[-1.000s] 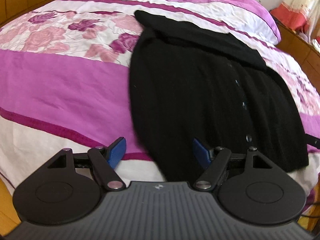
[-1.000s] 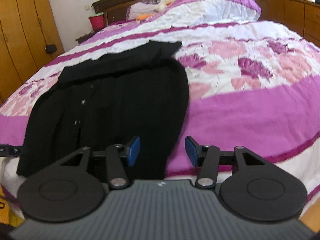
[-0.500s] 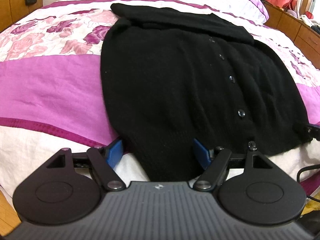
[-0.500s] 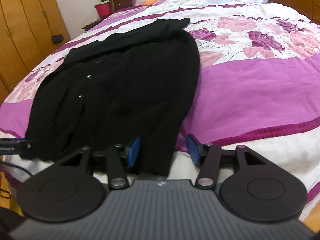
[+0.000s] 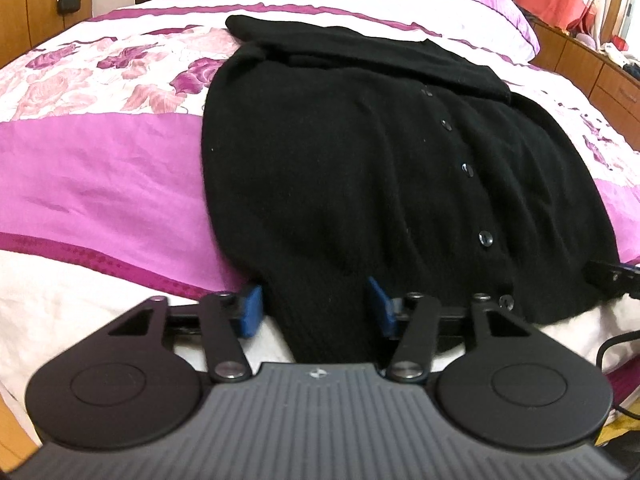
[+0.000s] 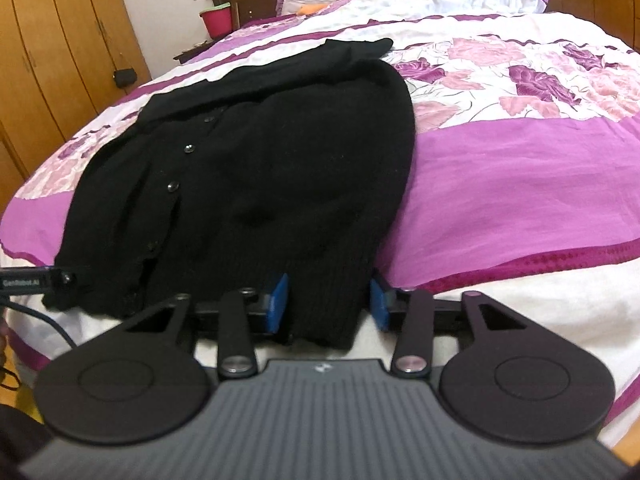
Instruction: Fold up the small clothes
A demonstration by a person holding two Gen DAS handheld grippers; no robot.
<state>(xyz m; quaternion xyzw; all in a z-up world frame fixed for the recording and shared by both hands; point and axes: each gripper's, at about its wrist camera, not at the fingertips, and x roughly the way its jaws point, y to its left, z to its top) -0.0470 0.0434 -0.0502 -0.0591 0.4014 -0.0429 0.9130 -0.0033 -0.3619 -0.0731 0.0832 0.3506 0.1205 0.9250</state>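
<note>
Straddling the black cardigan's (image 5: pixel 340 168) hem, both tongs have just been closing.

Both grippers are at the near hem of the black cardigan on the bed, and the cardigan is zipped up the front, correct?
Not zipped: the black cardigan closes with a row of buttons, seen in the left wrist view. The rest holds: left gripper and right gripper both straddle its near hem on the bed.

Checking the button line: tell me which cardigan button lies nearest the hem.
The lowest button, at the hem of the black cardigan beside the left gripper; the other buttons run up toward the collar.
</note>
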